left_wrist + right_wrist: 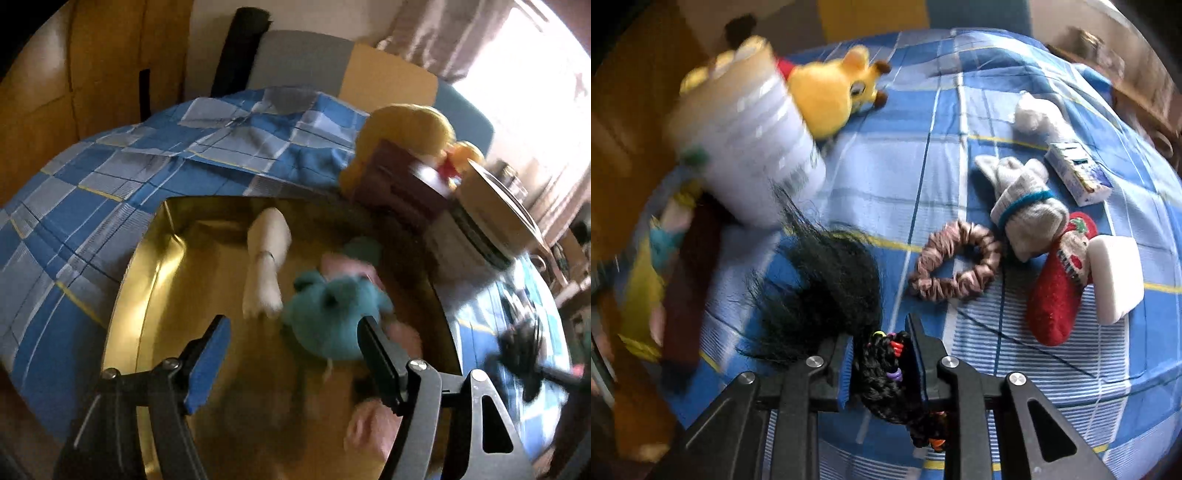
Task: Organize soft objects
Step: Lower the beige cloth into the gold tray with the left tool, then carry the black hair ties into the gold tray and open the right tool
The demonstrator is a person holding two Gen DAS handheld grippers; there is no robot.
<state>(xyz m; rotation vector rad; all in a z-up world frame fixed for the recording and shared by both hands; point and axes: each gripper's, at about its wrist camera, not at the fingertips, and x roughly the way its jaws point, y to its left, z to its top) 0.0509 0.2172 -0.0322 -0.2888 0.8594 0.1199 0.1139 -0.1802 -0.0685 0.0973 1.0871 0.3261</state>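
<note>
Hovering over a gold box on a bed, the left gripper stands wide with nothing between its blue pads, its jaws having just been opening. Inside the box, a teal plush lies at 1 o'clock from the gripper, touching its right finger, with a white toy just beside it at 11 o'clock. The picture is blurred.

The right gripper is clamped narrow on a black braided hairpiece with coloured bands, its loose hair fanning toward 10 o'clock. On the checked bedspread, a pink scrunchie lies at 1 o'clock, near rolled grey socks, a red slipper and a white sponge. A yellow plush lies at 11 o'clock, touching a blurred white tub.
</note>
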